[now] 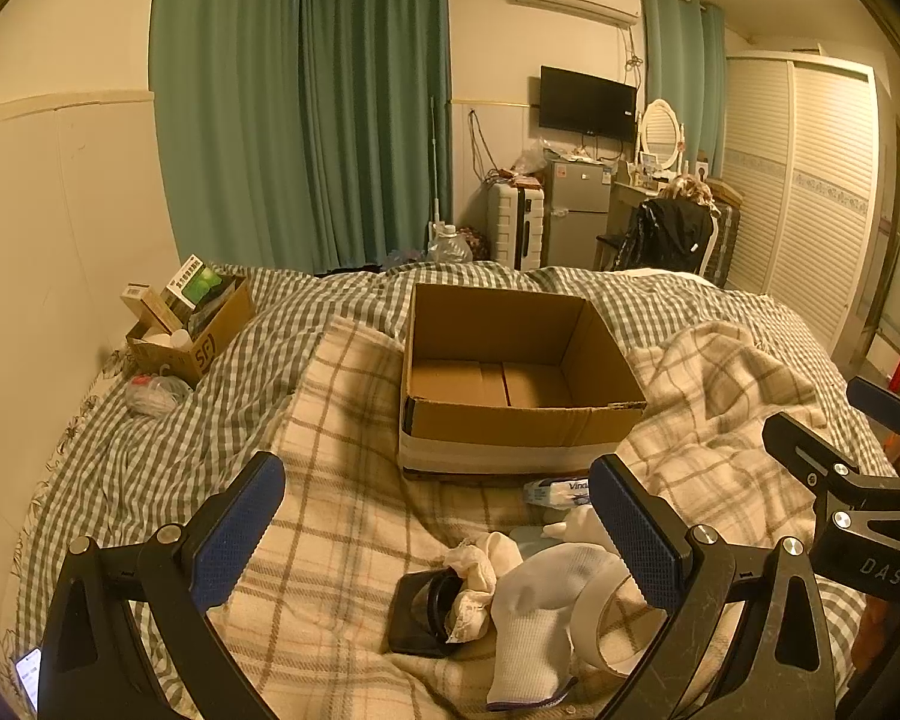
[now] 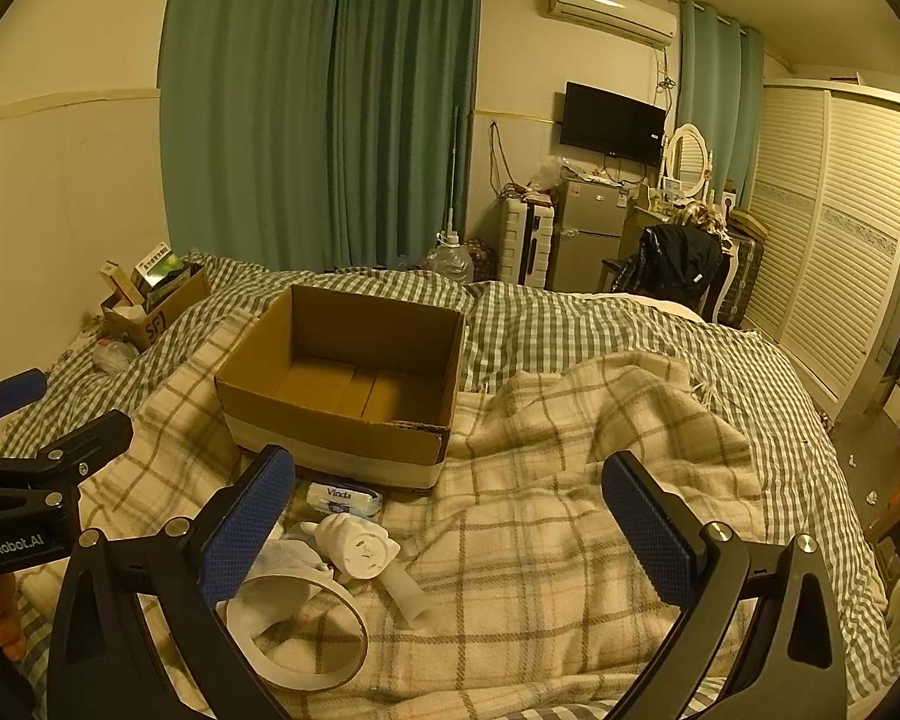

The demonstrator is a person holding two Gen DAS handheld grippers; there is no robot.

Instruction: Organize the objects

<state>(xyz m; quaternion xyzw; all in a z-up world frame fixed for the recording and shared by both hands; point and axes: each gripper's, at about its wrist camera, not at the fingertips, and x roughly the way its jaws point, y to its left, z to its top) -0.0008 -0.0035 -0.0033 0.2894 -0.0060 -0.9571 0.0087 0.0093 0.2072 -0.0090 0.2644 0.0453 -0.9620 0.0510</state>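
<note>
Bedroom with green curtains (image 1: 306, 102), and everything sits on a bed (image 2: 600, 324) under a beige plaid blanket (image 2: 540, 510) laid over a green checked cover. Middle of the bed there's an open cardboard box (image 1: 510, 372), nothing showing inside it. Right at its near side lies a Vinda tissue pack (image 2: 343, 495), touching or almost touching the box wall. Nearer still is a little heap: a white plastic gadget with a handle (image 2: 363, 552), a roll of white tape (image 2: 297, 630), a white sock (image 1: 528, 630), some crumpled cream cloth (image 1: 474, 576) and a dark, flat black thing (image 1: 420, 612) I can't identify.

Left tool (image 1: 438, 531) hovers over that heap with its blue pads spread wide, gripping nothing. Right tool (image 2: 450, 528) is just beside it to the right, also spread wide and empty, above bare blanket.

Far left on the bed there's a smaller carton (image 1: 198, 330) stuffed with packets, a crumpled plastic bag (image 1: 153, 393) next to it.
</note>
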